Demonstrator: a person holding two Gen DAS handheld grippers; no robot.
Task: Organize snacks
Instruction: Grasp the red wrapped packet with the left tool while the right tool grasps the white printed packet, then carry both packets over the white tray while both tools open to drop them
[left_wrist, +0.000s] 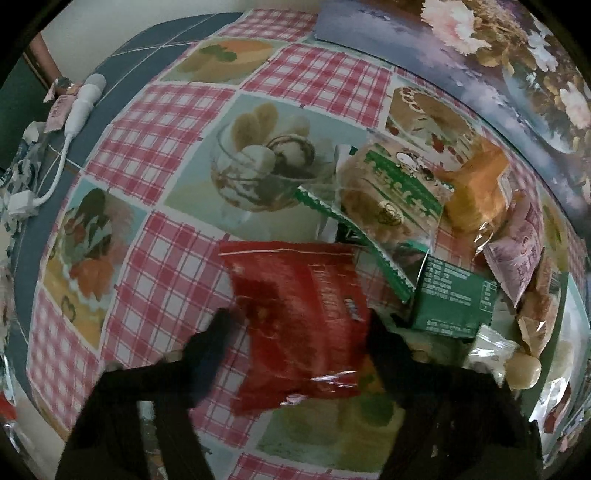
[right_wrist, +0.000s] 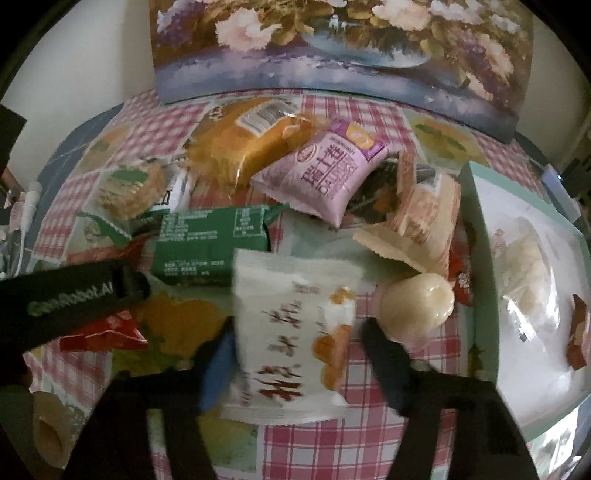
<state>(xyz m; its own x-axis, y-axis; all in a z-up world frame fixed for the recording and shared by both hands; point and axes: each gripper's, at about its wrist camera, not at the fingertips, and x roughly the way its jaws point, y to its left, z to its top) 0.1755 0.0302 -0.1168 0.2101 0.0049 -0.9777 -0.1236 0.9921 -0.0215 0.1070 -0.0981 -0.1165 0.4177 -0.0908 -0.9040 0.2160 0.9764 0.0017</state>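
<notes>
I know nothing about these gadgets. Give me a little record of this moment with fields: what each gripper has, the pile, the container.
left gripper: fingers either side of a red packet; grip unclear
right gripper: straddles a white packet; grip unclear
pile: green packet, pink packet, orange packet
container: pale green box at right, wrapped snacks inside
surface: checked tablecloth

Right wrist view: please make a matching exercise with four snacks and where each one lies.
Things:
1. white packet
2. purple packet
3. green packet
4. orange packet

Places:
A. far back, just in front of the flower picture
B. between the jaws of the right gripper
C. left of centre, back side up with white print
D. centre, behind the white packet, slanted

Pairs: 1-B, 2-D, 3-C, 4-A
</notes>
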